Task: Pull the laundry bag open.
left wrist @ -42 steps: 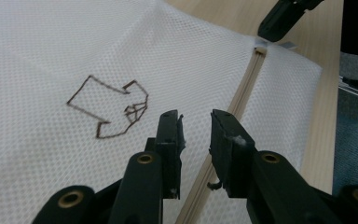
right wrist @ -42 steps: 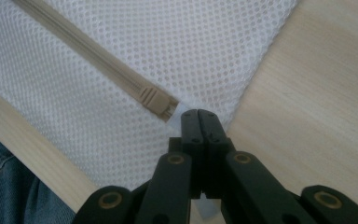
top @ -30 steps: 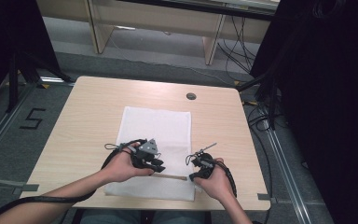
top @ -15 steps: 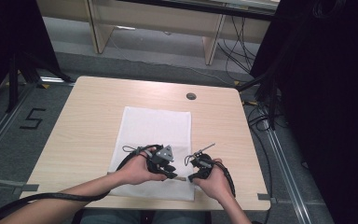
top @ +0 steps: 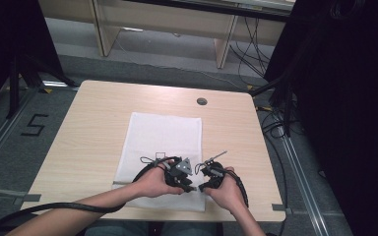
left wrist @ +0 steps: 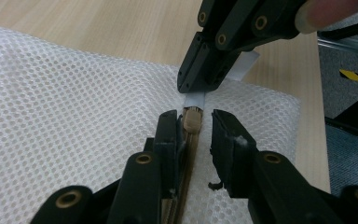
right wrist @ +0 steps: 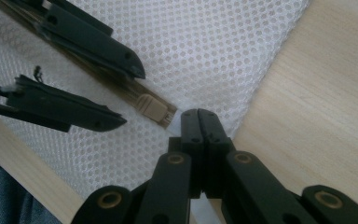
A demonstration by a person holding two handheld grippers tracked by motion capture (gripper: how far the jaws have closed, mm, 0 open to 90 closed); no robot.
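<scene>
Here a white mesh bag (top: 163, 147) is lying flat on the desk (top: 93, 123), soft and floppy. The left gripper (left wrist: 190, 128), jaws apart, is straddling its tan zipper pull (left wrist: 192, 121). The right gripper (right wrist: 199, 116) is pinching the white tab (left wrist: 240, 67) shut.

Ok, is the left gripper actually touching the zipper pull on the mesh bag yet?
Apart. In the left gripper view the left gripper has its jaws open astride the tan zipper pull, with a gap visible on the right side. The right gripper is shut on a white tab.
</scene>
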